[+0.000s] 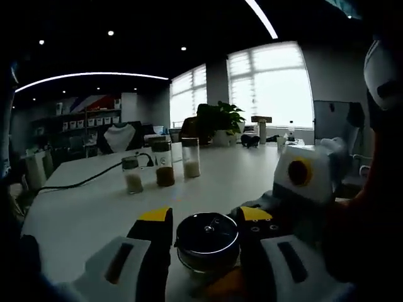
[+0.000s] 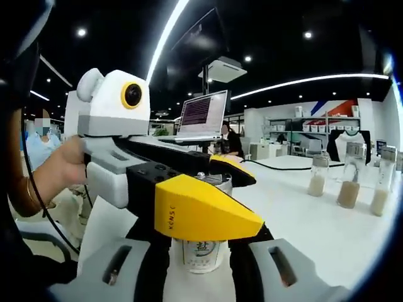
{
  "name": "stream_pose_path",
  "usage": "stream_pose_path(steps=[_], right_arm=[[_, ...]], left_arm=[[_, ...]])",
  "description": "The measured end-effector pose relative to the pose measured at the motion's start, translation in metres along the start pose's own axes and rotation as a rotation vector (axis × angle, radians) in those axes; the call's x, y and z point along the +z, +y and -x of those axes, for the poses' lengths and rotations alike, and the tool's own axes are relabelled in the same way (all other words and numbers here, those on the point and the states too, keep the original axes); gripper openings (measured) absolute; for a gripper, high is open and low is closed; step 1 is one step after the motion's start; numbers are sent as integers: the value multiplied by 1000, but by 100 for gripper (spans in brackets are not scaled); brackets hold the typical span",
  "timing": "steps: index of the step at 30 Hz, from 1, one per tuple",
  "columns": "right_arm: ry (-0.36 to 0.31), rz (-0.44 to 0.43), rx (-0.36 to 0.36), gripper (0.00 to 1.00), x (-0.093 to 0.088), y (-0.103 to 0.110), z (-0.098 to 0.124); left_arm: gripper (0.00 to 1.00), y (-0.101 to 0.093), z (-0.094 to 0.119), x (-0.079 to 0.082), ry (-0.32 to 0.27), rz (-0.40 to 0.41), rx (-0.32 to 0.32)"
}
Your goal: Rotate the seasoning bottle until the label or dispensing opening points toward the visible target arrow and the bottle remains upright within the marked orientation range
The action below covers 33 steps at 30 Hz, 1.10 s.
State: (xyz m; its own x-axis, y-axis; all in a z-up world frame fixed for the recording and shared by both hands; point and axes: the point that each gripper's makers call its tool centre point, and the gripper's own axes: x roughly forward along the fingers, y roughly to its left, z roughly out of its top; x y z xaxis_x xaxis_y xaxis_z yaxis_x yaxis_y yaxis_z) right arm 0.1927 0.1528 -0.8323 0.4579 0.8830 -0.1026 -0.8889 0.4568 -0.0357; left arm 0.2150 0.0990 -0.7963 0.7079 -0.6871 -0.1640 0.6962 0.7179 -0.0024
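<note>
**Seasoning bottle held between both grippers on the white tabletop**

The seasoning bottle [image 1: 206, 241], a clear jar with a dark metal lid and a label [image 2: 203, 250] bearing a printed character, stands upright on the tabletop [image 1: 94, 211]. The left gripper [image 1: 208, 242] has its yellow-tipped jaws on either side of the lid, pressed against it. The right gripper [image 2: 200, 264] has its jaws closed narrowly on the bottle's lower body, below the left gripper's jaws. Beyond the bottle stand three spice jars [image 1: 165, 165] in a row, beside a black cable [image 1: 88, 179]. Farther from the bottle sits a potted plant [image 1: 220, 123]; an open laptop [image 2: 203, 116] is raised behind it.
</note>
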Motion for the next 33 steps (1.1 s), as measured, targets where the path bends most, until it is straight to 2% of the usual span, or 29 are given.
stream_pose_path(steps=[5,7,11,15,21,28,33], right_arm=[[-29,-16,-65,33,4,-7,3],[-42,-11,-82,33,6,-7,3],[-64,5,-120,33,9,-10,5],[-83,13,-147,33,13,-13,7],[-94,23,-164,33,16,-14,8],[-95,37,-179,33,18,-13,3],[-90,52,-186,33,17,-12,3]], left_arm=[[44,2,0,2,7,26,82],[43,3,-1,4,25,-23,127],[43,3,-5,7,41,-54,190],[40,-1,-8,11,37,-54,203],[39,6,-8,16,-26,50,245],[39,13,-4,17,-28,21,325],[40,17,-4,16,-31,30,345]])
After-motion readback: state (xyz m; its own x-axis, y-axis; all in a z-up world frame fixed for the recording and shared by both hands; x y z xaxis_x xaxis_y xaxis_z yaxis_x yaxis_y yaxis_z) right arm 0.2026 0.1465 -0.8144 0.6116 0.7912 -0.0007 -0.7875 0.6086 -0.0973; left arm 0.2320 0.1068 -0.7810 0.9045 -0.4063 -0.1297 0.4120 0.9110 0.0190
